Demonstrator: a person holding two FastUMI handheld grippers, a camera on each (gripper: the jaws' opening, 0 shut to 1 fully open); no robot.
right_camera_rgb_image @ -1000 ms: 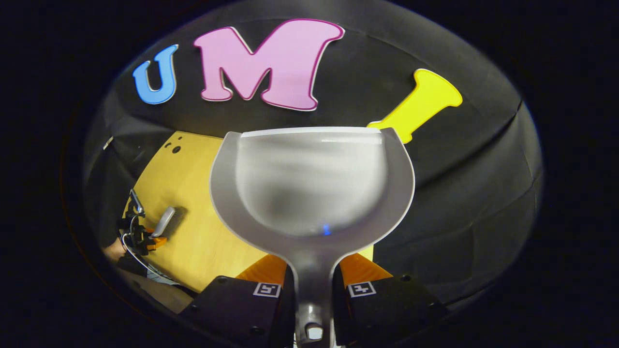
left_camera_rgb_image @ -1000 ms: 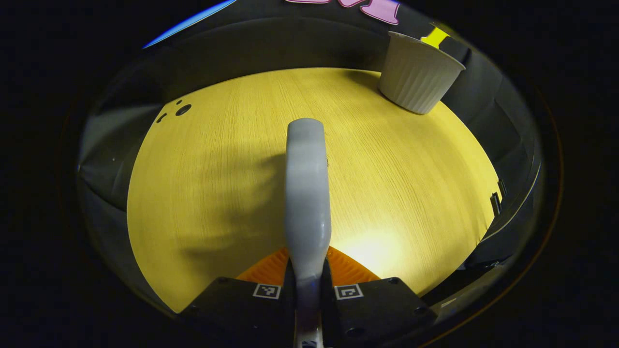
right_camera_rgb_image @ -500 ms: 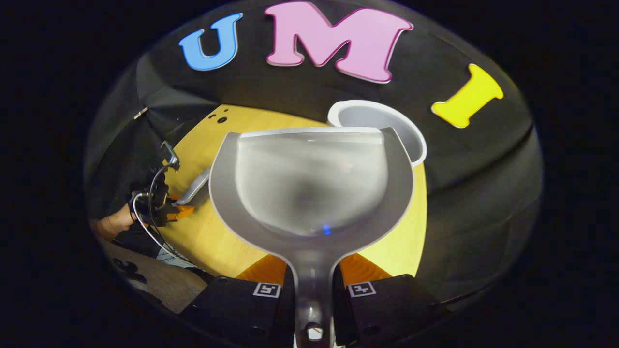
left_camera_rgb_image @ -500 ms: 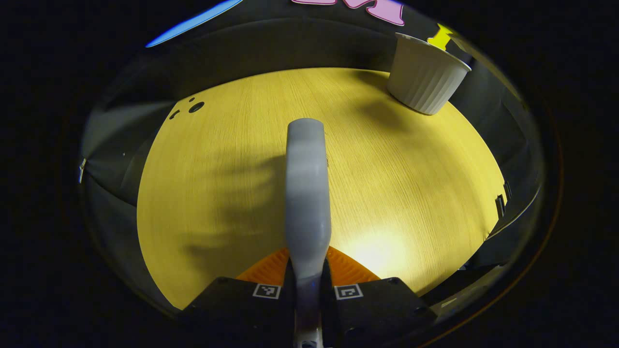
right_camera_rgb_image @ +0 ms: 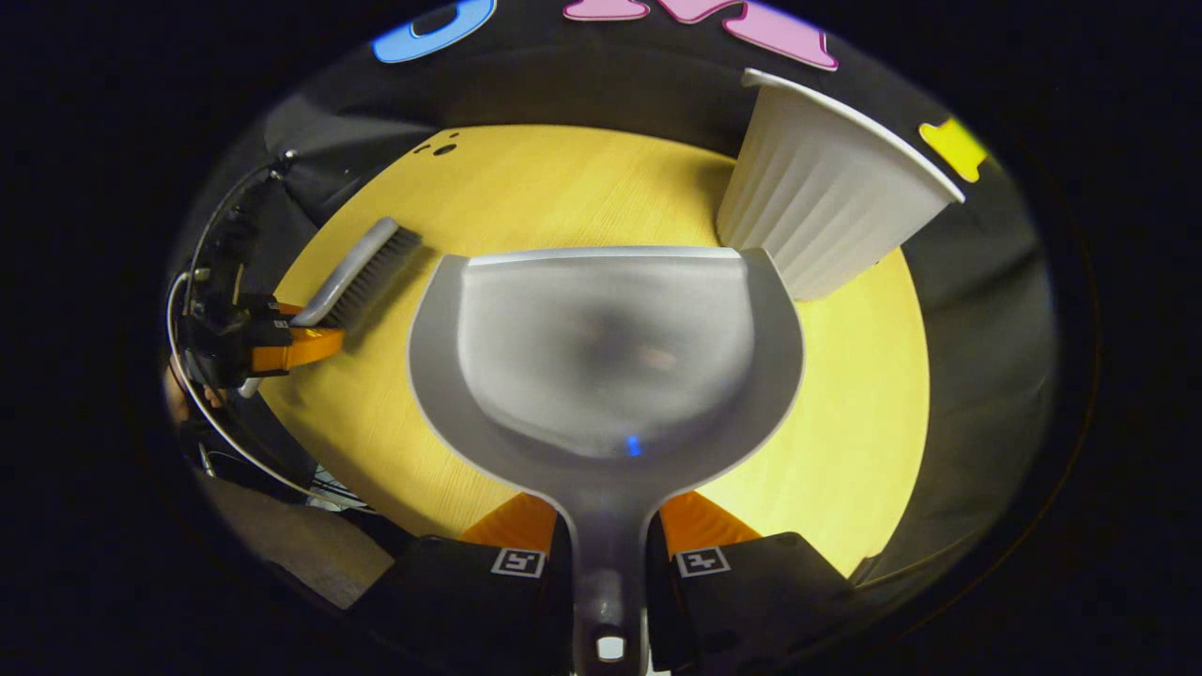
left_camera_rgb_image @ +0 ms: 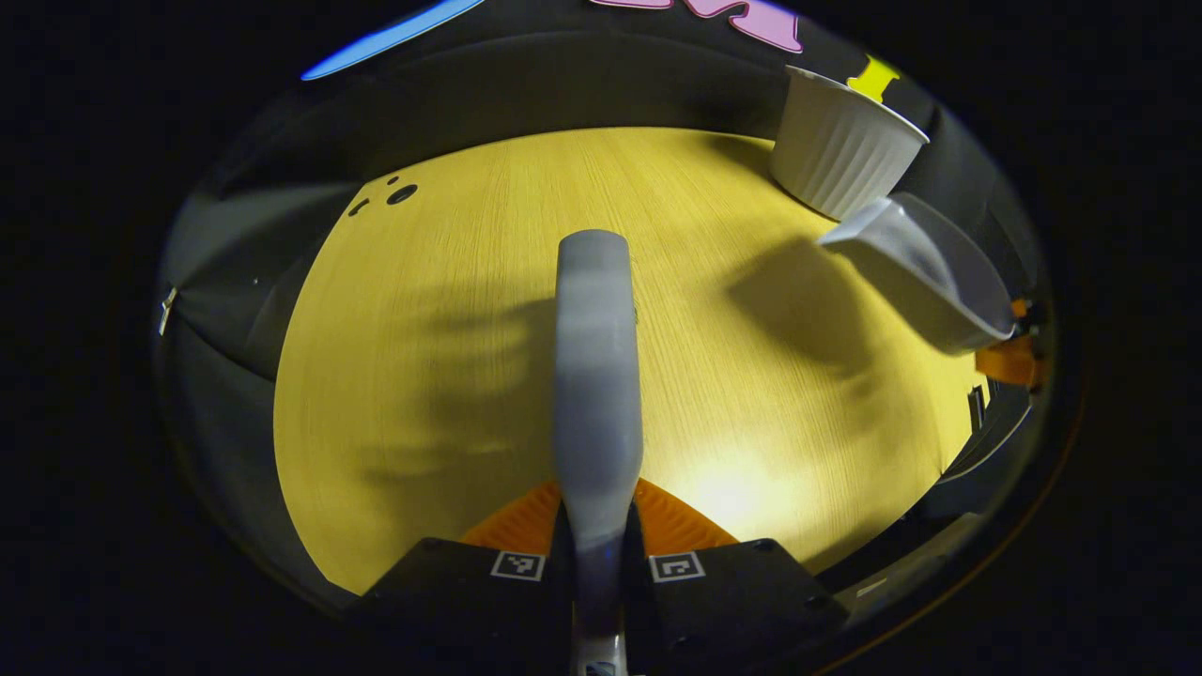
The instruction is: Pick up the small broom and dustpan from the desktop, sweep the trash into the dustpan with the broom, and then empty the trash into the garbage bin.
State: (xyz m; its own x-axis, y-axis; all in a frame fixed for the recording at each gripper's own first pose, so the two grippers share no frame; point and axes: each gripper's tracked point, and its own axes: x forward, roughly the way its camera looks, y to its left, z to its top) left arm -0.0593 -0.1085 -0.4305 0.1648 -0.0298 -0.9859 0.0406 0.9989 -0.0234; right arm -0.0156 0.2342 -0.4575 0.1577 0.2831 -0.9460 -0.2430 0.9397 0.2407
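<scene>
Dustpan point(right_camera_rgb_image: 606, 347) near ribbed bin point(right_camera_rgb_image: 826, 202), contents indistinct

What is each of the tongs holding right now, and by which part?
Left tongs: the broom, clamped by its handle. Right tongs: the dustpan, clamped by its handle stem.
</scene>
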